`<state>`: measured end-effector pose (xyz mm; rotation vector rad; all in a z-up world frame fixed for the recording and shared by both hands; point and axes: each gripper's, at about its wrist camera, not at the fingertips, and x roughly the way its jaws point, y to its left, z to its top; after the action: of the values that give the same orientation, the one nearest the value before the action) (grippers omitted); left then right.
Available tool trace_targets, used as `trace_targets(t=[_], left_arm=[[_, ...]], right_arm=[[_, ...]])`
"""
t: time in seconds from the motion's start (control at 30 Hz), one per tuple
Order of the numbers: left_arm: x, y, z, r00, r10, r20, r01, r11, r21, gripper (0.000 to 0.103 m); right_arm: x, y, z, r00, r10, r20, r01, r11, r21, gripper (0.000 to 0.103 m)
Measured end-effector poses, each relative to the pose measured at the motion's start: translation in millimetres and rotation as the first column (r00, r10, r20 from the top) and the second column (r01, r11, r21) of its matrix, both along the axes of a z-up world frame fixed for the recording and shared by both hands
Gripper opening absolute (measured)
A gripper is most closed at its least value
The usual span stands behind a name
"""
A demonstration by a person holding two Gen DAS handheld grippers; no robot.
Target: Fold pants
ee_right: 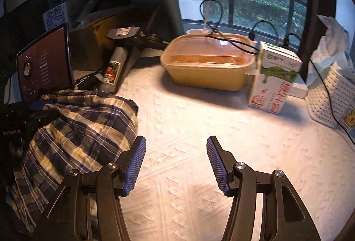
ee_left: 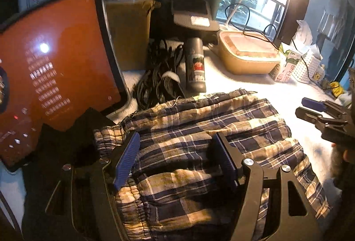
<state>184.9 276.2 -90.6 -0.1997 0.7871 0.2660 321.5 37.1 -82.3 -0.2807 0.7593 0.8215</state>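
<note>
Left claw [ee_left: 175,161] gapes wide, low over the bunched plaid pants [ee_left: 199,130]. Right claw [ee_right: 176,165] also wide, empty, hovering above bare tabletop [ee_right: 199,121] beside them.

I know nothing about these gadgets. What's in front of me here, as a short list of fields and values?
Garment: plaid pants, bunched and partly folded on the white cloth-covered table
Left gripper: open, over the pants, not clamping
Right gripper: open, above bare table, beside the pants
Behind the pants: tablet, spray can, cable bundle
Farther back: lidded tub, milk carton, white basket
</note>
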Motion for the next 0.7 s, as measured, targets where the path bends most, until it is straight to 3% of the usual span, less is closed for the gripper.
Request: trace_targets(t=[0.07, 0.23, 0.4, 0.7], left_arm=[[-4, -15, 7, 1.000, -0.003, 0.012, 0.002, 0.998, 0.059, 0.069], [-22, -48, 26, 0.995, -0.058, 0.077, 0.051, 0.995, 0.087, 0.071], [-39, -86, 39, 0.984, -0.116, 0.132, 0.104, 0.990, 0.093, 0.073], [-60, -147, 38, 0.968, -0.159, 0.196, 0.148, 0.986, 0.072, 0.075]], right_arm=[[-3, -8, 3, 1.000, -0.009, 0.008, 0.009, 1.000, 0.000, 0.062], [-12, -33, 13, 0.999, -0.041, 0.031, 0.041, 0.999, 0.017, 0.067], [-27, -63, 18, 0.996, -0.073, 0.051, 0.072, 0.997, 0.029, 0.070], [-61, -126, 18, 0.985, -0.147, 0.089, 0.144, 0.989, 0.042, 0.072]])
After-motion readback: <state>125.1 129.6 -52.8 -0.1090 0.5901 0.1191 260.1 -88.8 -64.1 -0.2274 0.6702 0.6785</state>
